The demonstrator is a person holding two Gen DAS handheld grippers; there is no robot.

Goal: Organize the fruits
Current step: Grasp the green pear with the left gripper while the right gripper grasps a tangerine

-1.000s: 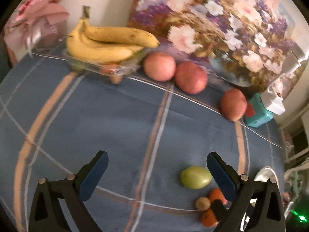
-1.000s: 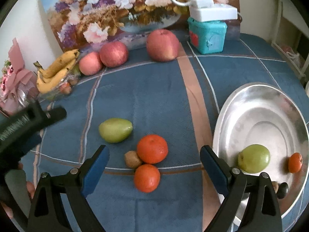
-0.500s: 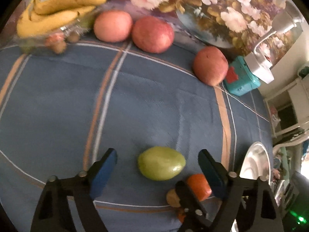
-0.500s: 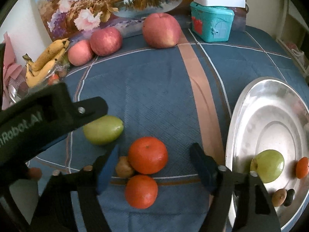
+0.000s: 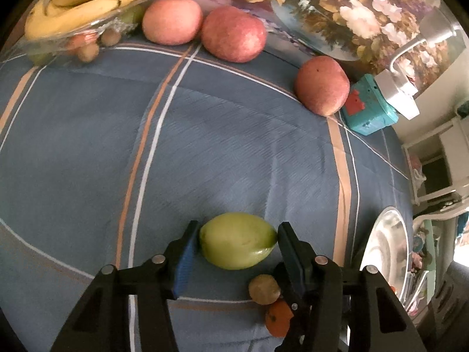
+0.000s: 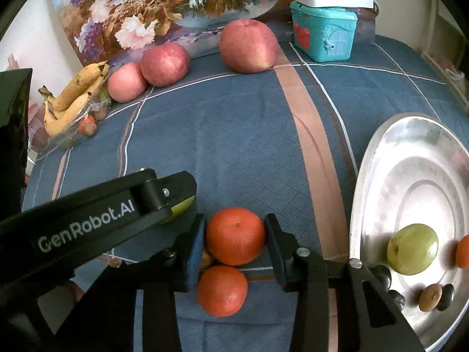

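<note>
green fruit [image 6: 178,206] mostly hidden behind left gripper [image 6: 164,196], silver plate [image 6: 381,158] cut off at right edge

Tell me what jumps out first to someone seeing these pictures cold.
Both grippers are clamped on fruit at once: the left hand-held gripper on a green pear, the right hand-held gripper on an orange beside it, near the front of the blue cloth. To the right a shiny steel plate already holds some fruit, and three big apples line the flower painting at the back.

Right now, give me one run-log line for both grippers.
left gripper: shut on green fruit | right gripper: shut on orange | both on cloth | silver plate: partly filled
</note>
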